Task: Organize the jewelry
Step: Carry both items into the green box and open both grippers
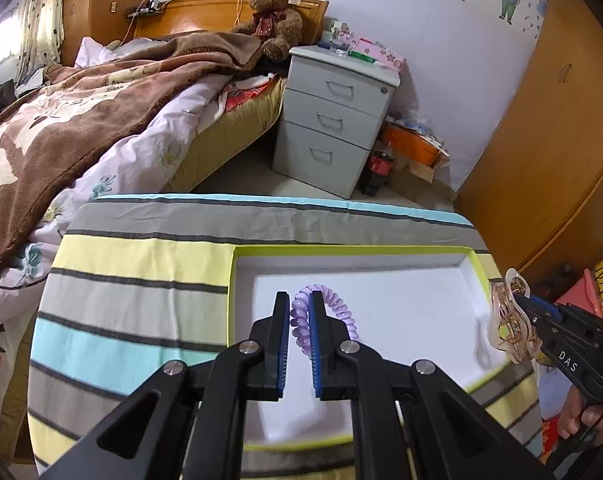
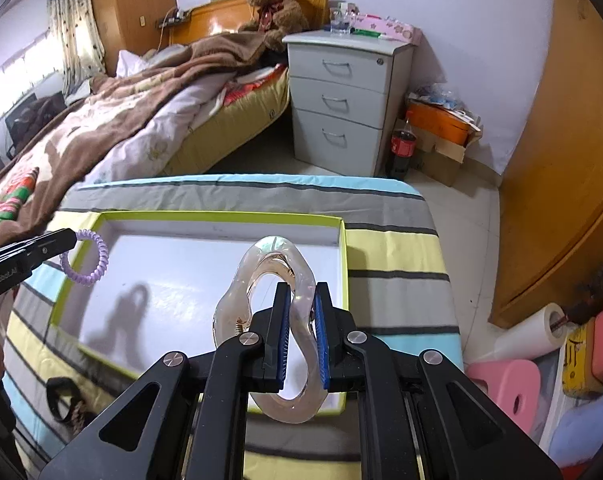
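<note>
In the left wrist view, the left gripper (image 1: 300, 322) is clamped on a purple coil tie (image 1: 324, 310), held above the white floor of the tray (image 1: 421, 272) at centre, probably so it can be dropped inside; the loop's near part is hidden behind the right finger. At 3 o'clock the right gripper (image 1: 519, 312) carries a clear claw clip (image 1: 507, 322) just outside the tray's rim, its fingertips masked by the clip. The tray sits on the striped worktop (image 1: 141, 280). In the right wrist view, the right gripper (image 2: 302, 332) is clamped on one side of the clip (image 2: 261, 276), over the tray's (image 2: 221, 216) near right corner, seemingly ready for release. At 9 o'clock the left gripper (image 2: 67, 236) dangles the tie (image 2: 89, 258) over the tray's left edge. At 7 o'clock a dark band (image 2: 63, 398) lies on the worktop (image 2: 401, 248); its kind is hard to make out.
</note>
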{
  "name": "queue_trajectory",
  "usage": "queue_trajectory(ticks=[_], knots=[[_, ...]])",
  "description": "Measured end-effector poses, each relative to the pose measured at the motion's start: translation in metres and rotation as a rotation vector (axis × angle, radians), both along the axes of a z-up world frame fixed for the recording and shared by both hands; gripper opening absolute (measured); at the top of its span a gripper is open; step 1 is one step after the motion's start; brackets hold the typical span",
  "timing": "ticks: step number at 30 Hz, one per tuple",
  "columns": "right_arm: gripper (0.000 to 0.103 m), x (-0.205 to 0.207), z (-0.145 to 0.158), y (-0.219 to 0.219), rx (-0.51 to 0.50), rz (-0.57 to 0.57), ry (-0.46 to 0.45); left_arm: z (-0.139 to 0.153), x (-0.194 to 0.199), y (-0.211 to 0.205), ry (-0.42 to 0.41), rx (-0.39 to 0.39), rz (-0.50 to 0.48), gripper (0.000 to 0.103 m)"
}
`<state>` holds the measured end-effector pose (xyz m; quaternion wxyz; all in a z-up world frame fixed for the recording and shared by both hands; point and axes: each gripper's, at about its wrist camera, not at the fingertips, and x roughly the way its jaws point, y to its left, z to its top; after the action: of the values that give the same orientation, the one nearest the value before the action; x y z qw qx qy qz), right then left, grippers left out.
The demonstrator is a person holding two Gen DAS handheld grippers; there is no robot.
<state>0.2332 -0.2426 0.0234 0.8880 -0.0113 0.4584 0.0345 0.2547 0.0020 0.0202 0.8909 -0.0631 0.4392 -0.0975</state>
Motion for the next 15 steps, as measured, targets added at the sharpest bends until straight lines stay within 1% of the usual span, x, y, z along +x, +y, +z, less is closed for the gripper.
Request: queue_trajectory(ticks=[6, 9, 15], knots=[[0.012, 0.021, -0.01, 0.001, -0.034, 0.005, 0.02, -0.017, 0.021, -0.004, 0.035, 0.007, 0.002, 0.01], [0.012, 0.029, -0.014, 0.0, -0.038, 0.009, 0.033, -0.022, 0.027, -0.006, 0.048, 0.001, -0.002, 0.01], [0.012, 0.037, -0.024, 0.001, -0.049, 0.022, 0.053, -0.036, 0.036, -0.011, 0.086, 0.017, -0.005, 0.01]])
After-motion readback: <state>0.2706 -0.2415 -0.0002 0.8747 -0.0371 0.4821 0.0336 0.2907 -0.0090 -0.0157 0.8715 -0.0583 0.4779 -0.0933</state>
